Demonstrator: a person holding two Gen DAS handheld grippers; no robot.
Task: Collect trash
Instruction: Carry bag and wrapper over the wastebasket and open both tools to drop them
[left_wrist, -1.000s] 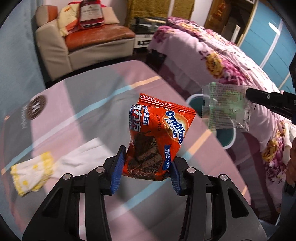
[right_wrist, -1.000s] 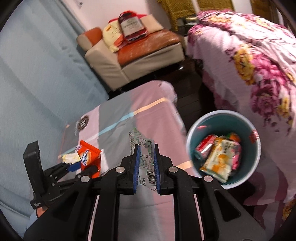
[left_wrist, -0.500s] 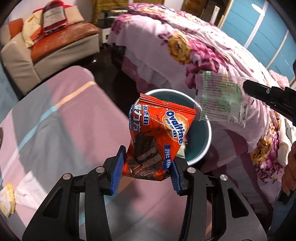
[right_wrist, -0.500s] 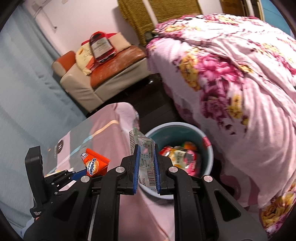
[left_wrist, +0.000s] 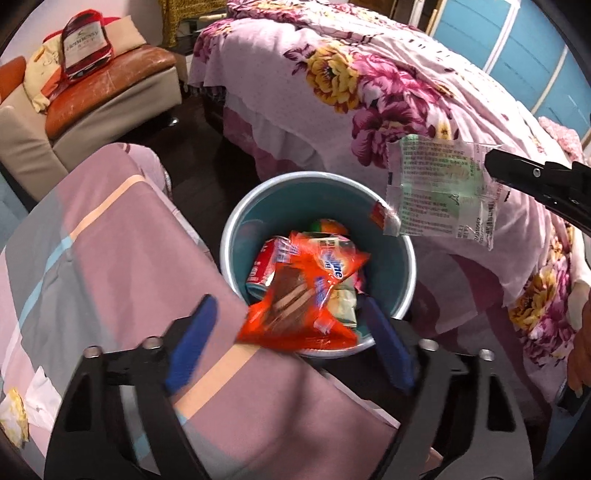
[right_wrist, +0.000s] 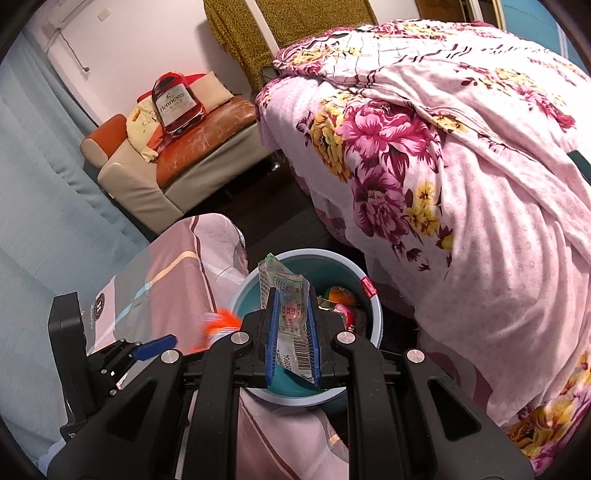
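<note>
My left gripper (left_wrist: 288, 314) is open above the near rim of a teal trash bin (left_wrist: 258, 210). An orange Ovaltine wrapper (left_wrist: 303, 299) hangs loose between its spread jaws, blurred, over the bin's mouth. The bin holds several wrappers and a red can. My right gripper (right_wrist: 291, 314) is shut on a clear printed wrapper (right_wrist: 291, 325) and holds it above the bin (right_wrist: 369, 295). That wrapper (left_wrist: 439, 192) and the right gripper's black finger (left_wrist: 535, 181) show at the right of the left wrist view. The left gripper (right_wrist: 155, 343) shows at lower left of the right wrist view.
The bin stands on dark floor between the table with a pink and grey cloth (left_wrist: 110, 251) and a bed with a floral cover (left_wrist: 388, 85). A yellow and white crumpled wrapper (left_wrist: 18, 410) lies on the table at left. A sofa (left_wrist: 103, 92) stands behind.
Both grippers have swung from over the table to above the bin. My left gripper has opened and the Ovaltine wrapper has come free of its jaws. The right gripper still holds its wrapper.
</note>
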